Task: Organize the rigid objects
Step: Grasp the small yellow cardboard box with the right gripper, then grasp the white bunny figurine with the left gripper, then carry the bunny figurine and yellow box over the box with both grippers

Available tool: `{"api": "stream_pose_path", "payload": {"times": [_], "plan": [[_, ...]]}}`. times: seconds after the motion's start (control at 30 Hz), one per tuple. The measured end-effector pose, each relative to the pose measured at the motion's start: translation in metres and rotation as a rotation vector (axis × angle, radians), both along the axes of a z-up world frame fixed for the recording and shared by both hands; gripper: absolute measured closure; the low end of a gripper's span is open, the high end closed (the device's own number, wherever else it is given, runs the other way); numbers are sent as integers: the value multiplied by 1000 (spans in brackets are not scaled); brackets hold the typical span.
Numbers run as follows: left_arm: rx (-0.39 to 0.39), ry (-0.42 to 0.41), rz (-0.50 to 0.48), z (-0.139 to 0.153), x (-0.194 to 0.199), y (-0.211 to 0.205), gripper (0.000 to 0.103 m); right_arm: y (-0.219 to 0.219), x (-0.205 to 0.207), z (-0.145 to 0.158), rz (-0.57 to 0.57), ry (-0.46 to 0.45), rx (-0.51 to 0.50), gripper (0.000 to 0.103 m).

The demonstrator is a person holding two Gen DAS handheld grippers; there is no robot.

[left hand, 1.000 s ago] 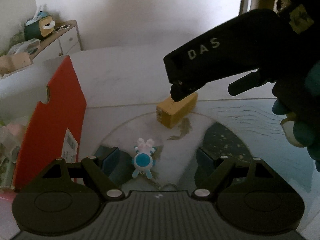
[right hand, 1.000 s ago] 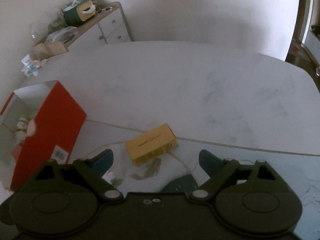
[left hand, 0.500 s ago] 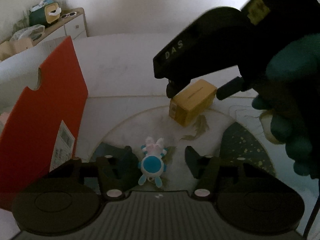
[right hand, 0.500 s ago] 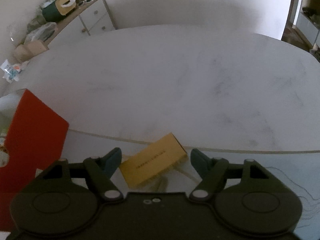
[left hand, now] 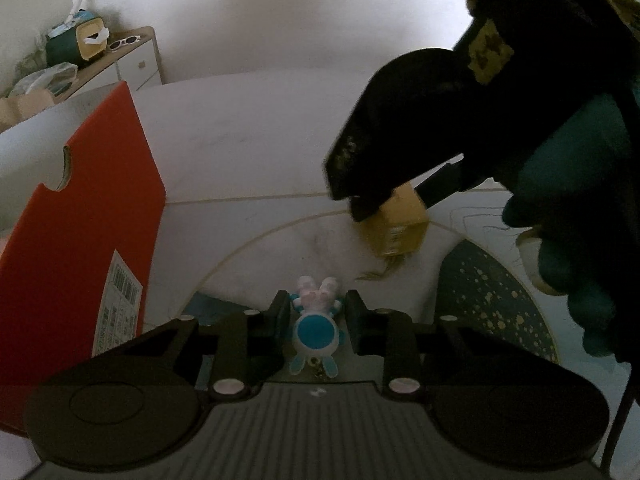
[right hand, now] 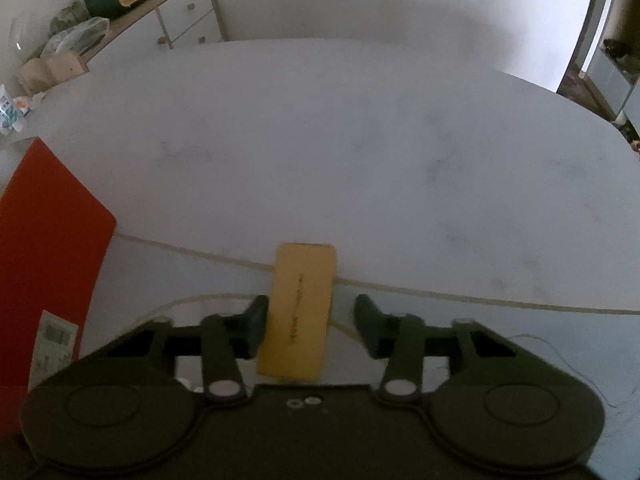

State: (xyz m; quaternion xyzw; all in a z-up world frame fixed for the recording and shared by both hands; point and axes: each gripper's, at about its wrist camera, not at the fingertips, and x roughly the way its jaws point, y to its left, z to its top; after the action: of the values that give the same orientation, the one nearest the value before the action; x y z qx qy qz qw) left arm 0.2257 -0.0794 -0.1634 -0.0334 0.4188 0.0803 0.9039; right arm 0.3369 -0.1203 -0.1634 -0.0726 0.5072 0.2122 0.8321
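Note:
A small blue and white bunny figure [left hand: 316, 326] lies on the table between the fingers of my left gripper [left hand: 314, 312], which stand close on both sides of it with narrow gaps. A yellow cardboard box [right hand: 298, 312] lies lengthwise between the fingers of my right gripper [right hand: 310, 330]; the left finger touches it and the right finger stands a little off. The box also shows in the left wrist view [left hand: 398, 226], under the right gripper's body. A tall red box [left hand: 76, 248] stands at the left.
The white oval table [right hand: 360, 160] carries a patterned mat [left hand: 488, 292] under both grippers. A dresser [right hand: 180, 16] with a tissue holder, sunglasses and bags stands at the far left wall. A gloved hand [left hand: 568, 200] holds the right gripper.
Both grippers have narrowed. The left fingers closed in around the bunny figure. The right gripper moved over the yellow box, which now lies lengthwise between its fingers.

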Motion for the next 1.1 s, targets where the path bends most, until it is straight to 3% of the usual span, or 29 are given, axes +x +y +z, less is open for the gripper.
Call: {"api": "stream_pose_path", "payload": {"times": [0.03,0.43,1.1], "plan": [[-3,1,-1,1,0,0,75,-2,0,1,2,5,8,73],[-25,-8,-28,11,-7,1,75,-22,-18,17,27,8,35,75],[-139,-97,-92,79,-57,15,75,-37,-90,103,119,-106,103,75]]}}
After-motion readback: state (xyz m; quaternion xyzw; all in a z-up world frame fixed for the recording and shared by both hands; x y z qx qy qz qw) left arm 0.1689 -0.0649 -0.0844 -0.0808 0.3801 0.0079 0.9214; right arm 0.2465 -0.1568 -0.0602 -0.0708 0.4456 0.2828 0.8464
